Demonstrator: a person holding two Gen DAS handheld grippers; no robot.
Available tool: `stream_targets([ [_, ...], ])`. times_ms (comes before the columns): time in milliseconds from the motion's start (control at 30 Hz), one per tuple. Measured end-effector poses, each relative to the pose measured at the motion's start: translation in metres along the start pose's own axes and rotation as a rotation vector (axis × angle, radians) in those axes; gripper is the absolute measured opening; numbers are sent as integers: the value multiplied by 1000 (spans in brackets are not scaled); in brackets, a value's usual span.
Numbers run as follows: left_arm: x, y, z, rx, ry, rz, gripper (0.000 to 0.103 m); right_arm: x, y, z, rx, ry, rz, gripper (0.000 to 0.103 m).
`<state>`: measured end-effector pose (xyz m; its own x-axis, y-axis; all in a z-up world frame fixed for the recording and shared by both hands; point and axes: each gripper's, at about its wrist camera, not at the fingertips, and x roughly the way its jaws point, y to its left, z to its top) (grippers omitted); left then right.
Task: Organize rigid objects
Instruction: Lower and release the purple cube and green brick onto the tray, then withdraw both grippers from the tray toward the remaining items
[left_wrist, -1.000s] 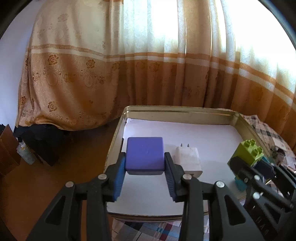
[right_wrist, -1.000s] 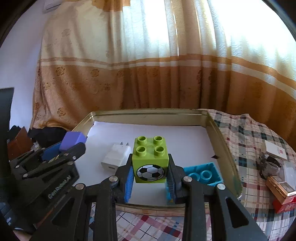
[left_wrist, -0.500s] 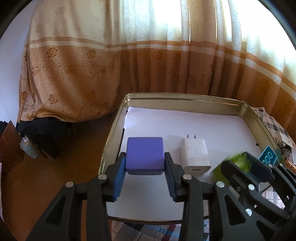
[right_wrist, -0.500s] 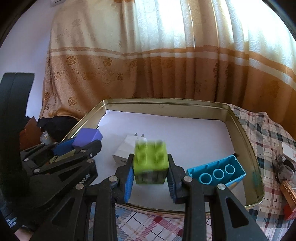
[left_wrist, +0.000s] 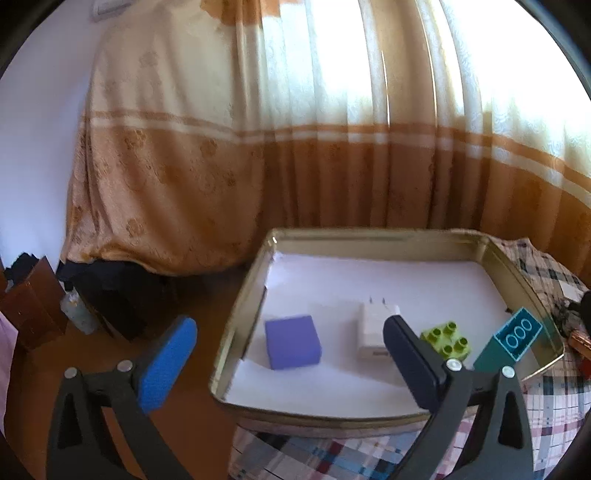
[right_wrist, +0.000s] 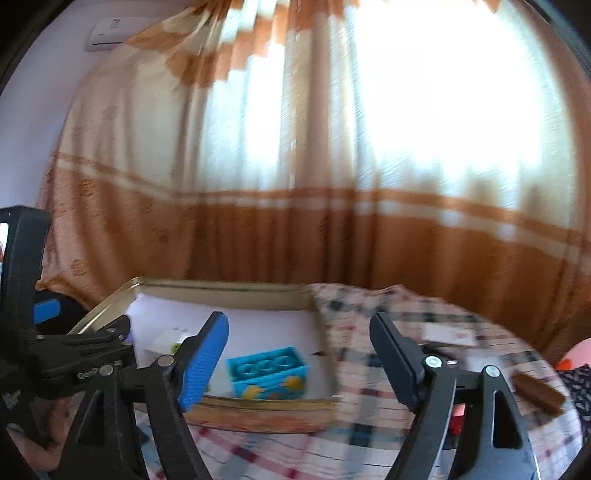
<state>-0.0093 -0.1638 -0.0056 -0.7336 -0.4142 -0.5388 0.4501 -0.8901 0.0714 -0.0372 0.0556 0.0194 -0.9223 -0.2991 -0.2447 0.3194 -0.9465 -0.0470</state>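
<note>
- Left gripper (left_wrist: 288, 354), black with blue pads, hangs spread wide and empty at the near edge of the shallow gold metal tray (left_wrist: 236, 325)
- Right gripper (right_wrist: 299, 354) is likewise spread wide and holds nothing, over the plaid tablecloth (right_wrist: 369, 424)
- On the tray's white paper lining, a purple rectangular block (left_wrist: 292, 346) lies at the near left, free of the fingers
- Just right of it lies a white plug charger (left_wrist: 373, 332), then a lime-green studded brick (left_wrist: 447, 338)
- A turquoise three-hole brick (left_wrist: 515, 338) sits against the tray's right wall
- An orange and cream curtain (left_wrist: 332, 155) hangs beyond
</note>
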Motion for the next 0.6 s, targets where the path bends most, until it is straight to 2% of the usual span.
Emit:
stream_targets([
  [100, 5, -2, -2, -3, 50, -31, 103, -8, -7, -1, -3, -24, -72, 81],
  [233, -3, -15, -5, 30, 22, -21, 103, -15, -19, -2, 7, -47, -133, 81],
  [333, -6, -21, -7, 25, 26, -48, 103, -16, -24, -3, -3, -28, -137, 81],
  [600, -17, -36, -7, 81, -22, -39, 102, -19, -37, -7, 26, -11, -151, 81],
])
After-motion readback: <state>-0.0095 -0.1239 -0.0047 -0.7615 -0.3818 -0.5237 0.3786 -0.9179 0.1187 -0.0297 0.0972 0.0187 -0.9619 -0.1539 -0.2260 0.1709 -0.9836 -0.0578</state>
